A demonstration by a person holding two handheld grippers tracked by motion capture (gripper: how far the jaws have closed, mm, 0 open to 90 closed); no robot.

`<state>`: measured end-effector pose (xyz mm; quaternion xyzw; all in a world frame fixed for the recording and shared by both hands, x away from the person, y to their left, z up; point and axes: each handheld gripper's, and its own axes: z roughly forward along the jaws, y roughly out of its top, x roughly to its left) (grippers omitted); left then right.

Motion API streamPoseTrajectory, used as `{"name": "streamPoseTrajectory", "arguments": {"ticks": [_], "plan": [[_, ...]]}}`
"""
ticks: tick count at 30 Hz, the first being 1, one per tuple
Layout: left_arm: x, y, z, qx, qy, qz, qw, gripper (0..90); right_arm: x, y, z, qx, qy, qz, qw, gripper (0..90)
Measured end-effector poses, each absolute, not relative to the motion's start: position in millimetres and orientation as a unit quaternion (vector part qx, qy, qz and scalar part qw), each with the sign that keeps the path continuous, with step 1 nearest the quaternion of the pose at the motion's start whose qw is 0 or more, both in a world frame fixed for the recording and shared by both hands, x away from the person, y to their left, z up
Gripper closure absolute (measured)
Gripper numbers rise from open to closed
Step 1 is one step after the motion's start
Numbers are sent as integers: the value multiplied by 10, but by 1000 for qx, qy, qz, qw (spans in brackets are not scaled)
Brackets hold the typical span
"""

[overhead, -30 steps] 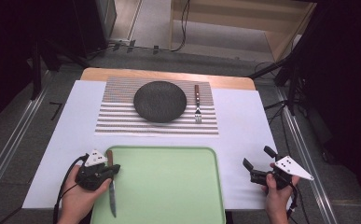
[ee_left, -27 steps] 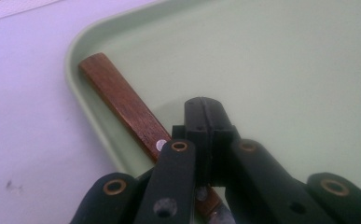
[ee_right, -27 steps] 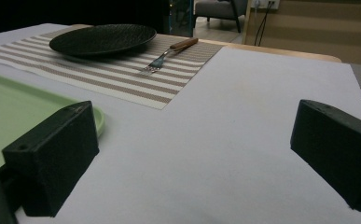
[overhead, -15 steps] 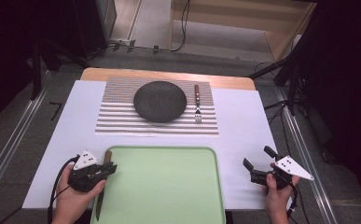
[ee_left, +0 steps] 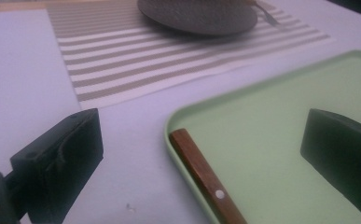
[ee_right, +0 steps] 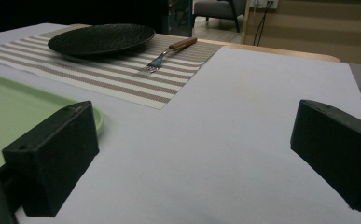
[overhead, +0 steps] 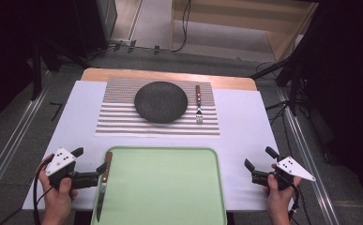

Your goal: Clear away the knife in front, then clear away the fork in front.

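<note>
A wooden-handled knife (overhead: 103, 185) lies along the left rim of the green tray (overhead: 170, 192), blade toward me. My left gripper (overhead: 91, 160) stands open beside that rim; its jaws have just been opening. In the left gripper view the knife handle (ee_left: 206, 179) lies below and between the jaws of the left gripper (ee_left: 201, 154), untouched by either pad. My right gripper (overhead: 259, 158) rests open on the white cloth right of the tray, nothing between its jaws. In the right gripper view the right gripper (ee_right: 192, 158) faces bare cloth.
A dark plate (overhead: 161, 101) sits on a striped placemat (overhead: 118, 117) at the far side, with a fork (overhead: 199, 104) to its right. The plate (ee_right: 101, 37) and fork (ee_right: 169, 51) lie ahead of the right gripper. The tray's middle (ee_left: 285, 140) is bare.
The left gripper was shut on the knife over the tray's left side. It has let go, opened wide and drawn back to the left. The right hand stayed put.
</note>
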<state>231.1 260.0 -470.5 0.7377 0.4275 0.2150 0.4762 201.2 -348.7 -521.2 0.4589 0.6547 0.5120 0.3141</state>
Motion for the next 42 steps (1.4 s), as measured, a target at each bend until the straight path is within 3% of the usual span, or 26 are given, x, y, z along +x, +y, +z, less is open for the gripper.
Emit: {"name": "streamPoseTrajectory", "arguments": {"ticks": [5, 15, 20, 31, 42], "plan": [[2313, 2752, -4717, 725, 416, 232, 497, 0, 2009, -3483, -5209, 460, 656, 509, 314, 0], [2382, 2832, -4708, 713, 428, 293, 472, 0, 2017, -3496, -5187, 463, 657, 512, 302, 0], [2388, 2941, -4773, 714, 437, 247, 489, 0, 2008, -3490, -5154, 463, 660, 508, 304, 0], [2419, 3034, -4899, 709, 419, 238, 515, 0, 2070, -3382, -4989, 470, 665, 515, 268, 32], [2403, 3019, -4930, 703, 426, 242, 516, 0, 2283, -3181, -4753, 452, 676, 531, 238, 0]]}}
